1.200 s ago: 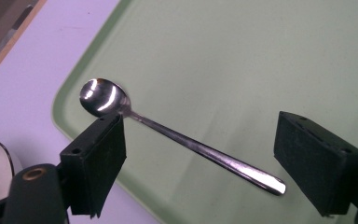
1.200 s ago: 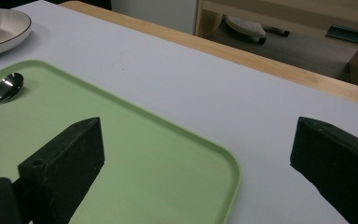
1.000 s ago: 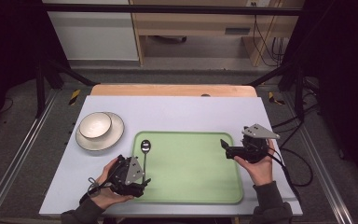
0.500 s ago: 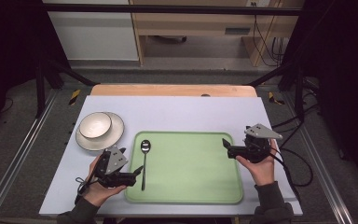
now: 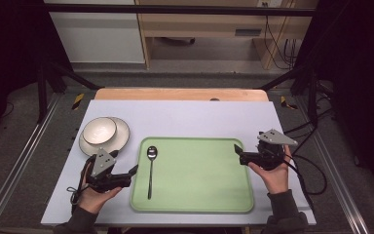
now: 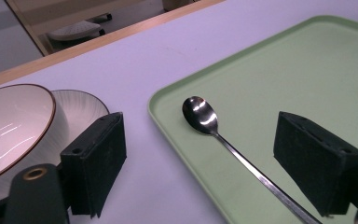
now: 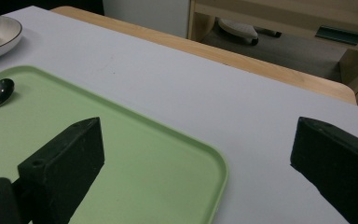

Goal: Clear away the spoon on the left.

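Spoon lies flat on the green tray, along its left edge, bowl end at 12 o'clock, handle running to 6. Your left gripper sits just off the tray's left rim, at 9 o'clock from the handle, jaws wide open and nothing between them. Spoon looks placed, so you're likely between steps: next pick is probably the bowl on its plate, at 10 o'clock from the spoon, which means swinging left and taking the rim. Your right gripper hovers at the tray's right edge, 3 o'clock, jaws open and empty. The left gripper view shows the spoon close up between the open jaws' sightline, plus the bowl with its brown rim line, too small to read in the high view. The right gripper view shows the tray corner and bare table.
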`<control>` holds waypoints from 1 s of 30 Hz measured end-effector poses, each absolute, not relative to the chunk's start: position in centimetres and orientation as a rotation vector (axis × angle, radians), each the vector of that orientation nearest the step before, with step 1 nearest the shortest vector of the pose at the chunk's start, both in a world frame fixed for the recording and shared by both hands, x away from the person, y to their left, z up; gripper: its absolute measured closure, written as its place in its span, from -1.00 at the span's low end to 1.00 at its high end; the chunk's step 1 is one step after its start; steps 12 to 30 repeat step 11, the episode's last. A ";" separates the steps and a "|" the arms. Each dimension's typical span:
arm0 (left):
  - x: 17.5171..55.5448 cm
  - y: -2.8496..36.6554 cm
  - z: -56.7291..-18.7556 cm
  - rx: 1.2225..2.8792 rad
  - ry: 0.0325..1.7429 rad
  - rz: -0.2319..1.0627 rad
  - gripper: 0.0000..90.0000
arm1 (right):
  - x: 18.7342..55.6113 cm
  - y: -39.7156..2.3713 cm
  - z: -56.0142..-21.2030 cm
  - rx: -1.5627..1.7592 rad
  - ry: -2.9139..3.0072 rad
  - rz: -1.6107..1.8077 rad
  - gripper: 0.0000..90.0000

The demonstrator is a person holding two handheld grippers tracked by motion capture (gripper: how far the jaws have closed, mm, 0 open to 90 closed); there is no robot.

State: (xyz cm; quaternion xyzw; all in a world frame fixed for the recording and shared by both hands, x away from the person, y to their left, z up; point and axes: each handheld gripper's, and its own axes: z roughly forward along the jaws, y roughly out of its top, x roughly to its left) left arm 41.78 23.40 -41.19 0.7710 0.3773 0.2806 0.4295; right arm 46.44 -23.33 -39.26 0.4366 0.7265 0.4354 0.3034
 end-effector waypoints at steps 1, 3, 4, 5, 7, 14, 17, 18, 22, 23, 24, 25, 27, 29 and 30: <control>41.8 23.6 -41.2 1.913 0.952 0.701 -0.62 | 46.4 -23.4 -39.3 1.155 1.925 1.153 -0.93; 41.9 24.1 -41.3 1.897 0.965 0.695 -0.61 | 46.4 -23.4 -39.3 1.155 1.924 1.153 -0.93; 41.9 24.3 -41.3 1.893 0.971 0.699 -0.61 | 46.4 -23.4 -39.3 1.157 1.923 1.152 -0.93; 41.9 24.5 -41.3 1.887 0.977 0.702 -0.61 | 46.4 -23.4 -39.3 1.159 1.923 1.152 -0.93; 41.9 24.9 -41.4 1.874 0.988 0.700 -0.61 | 46.4 -23.5 -39.3 1.162 1.924 1.153 -0.93; 41.9 25.7 -41.5 1.853 1.009 0.696 -0.60 | 46.4 -23.5 -39.3 1.162 1.924 1.156 -0.93; 41.9 25.7 -41.5 1.853 1.009 0.696 -0.60 | 46.4 -23.5 -39.3 1.162 1.924 1.156 -0.93; 41.9 25.7 -41.5 1.853 1.009 0.696 -0.60 | 46.4 -23.5 -39.3 1.162 1.924 1.156 -0.93; 41.9 25.7 -41.5 1.853 1.009 0.696 -0.60 | 46.4 -23.5 -39.3 1.162 1.924 1.156 -0.93; 41.9 25.7 -41.5 1.853 1.009 0.696 -0.60 | 46.4 -23.5 -39.3 1.162 1.924 1.156 -0.93; 41.9 25.7 -41.5 1.853 1.009 0.696 -0.60 | 46.4 -23.5 -39.3 1.162 1.924 1.156 -0.93; 41.9 25.7 -41.5 1.853 1.009 0.696 -0.60 | 46.4 -23.5 -39.3 1.162 1.924 1.156 -0.93; 41.9 25.7 -41.5 1.853 1.009 0.696 -0.60 | 46.4 -23.5 -39.3 1.162 1.924 1.156 -0.93; 41.9 25.7 -41.5 1.853 1.009 0.696 -0.60 | 46.4 -23.5 -39.3 1.162 1.924 1.156 -0.93; 41.9 25.7 -41.5 1.853 1.009 0.696 -0.60 | 46.4 -23.5 -39.3 1.162 1.924 1.156 -0.93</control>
